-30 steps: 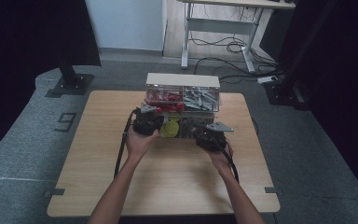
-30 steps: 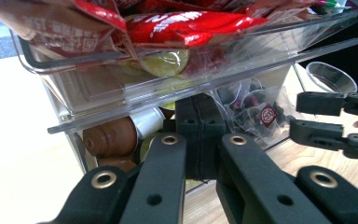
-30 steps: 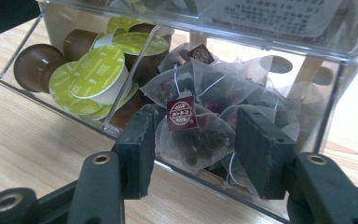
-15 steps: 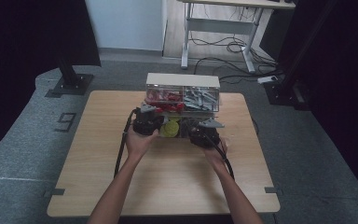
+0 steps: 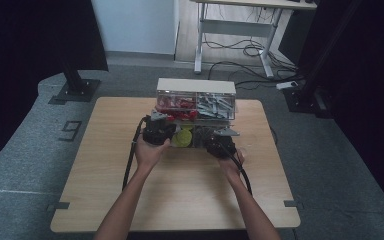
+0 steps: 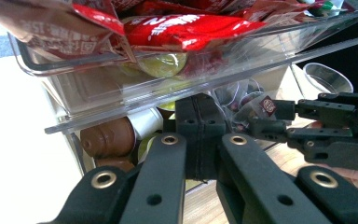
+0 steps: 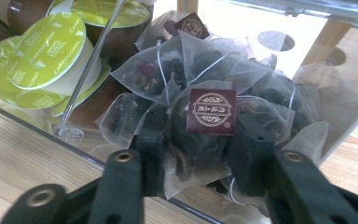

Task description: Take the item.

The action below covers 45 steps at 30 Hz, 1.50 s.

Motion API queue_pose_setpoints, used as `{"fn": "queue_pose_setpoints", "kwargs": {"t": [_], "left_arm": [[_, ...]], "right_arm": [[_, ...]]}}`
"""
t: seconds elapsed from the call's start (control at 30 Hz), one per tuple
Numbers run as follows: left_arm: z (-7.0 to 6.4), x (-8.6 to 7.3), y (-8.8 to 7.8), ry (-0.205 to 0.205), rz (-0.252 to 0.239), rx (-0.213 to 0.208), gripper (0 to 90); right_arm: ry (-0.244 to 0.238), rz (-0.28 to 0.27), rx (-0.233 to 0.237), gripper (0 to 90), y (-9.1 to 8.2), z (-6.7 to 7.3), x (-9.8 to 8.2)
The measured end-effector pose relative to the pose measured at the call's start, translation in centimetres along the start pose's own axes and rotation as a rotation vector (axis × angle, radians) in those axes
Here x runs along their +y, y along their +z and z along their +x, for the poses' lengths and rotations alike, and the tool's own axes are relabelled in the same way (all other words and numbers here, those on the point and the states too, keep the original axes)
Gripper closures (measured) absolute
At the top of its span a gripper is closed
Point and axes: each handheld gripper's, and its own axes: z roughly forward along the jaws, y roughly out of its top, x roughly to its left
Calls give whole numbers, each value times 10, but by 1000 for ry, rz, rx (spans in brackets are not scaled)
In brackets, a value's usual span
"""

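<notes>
A clear two-tier organizer [image 5: 196,86] stands at the table's far middle. Its upper tray holds red packets [image 6: 186,23]; its lower drawer holds green-lidded capsules [image 7: 51,44] and mesh tea bags. My right gripper [image 7: 200,156] reaches into the drawer, its jaws have just been closing, and the pads press a tea bag [image 7: 211,111] with a dark red tag from both sides. In the high view this right gripper [image 5: 216,140] sits at the drawer's right half. My left gripper [image 6: 198,140] is shut with its jaws together just under the upper tray's lip, beside a brown capsule [image 6: 107,137]; from above, the left gripper [image 5: 161,125] is at the organizer's left front.
The wooden table [image 5: 180,195] has bare room in front of the hands and at both sides. Silver packets [image 5: 215,104] fill the upper tray's right half. Cables trail from both grippers toward the near edge. A desk frame and floor cables lie beyond the table.
My right gripper has shifted a little left and forward into the lower drawer. The left hand has stayed where it was.
</notes>
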Motion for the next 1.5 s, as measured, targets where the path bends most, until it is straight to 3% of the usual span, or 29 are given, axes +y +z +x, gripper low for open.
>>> {"fn": "queue_pose_setpoints", "kwargs": {"t": [0.27,0.63,1.5], "left_arm": [[-1,0,0,-4,-5,-1,899],[-1,0,-1,-4,-7,1,896],[-1,1,-2,-7,-7,4,897]], "right_arm": [[15,-40,20,723,-10,-5,3],[42,-122,73,729,-31,-11,8],[47,-178,92,730,-63,-27,5]]}}
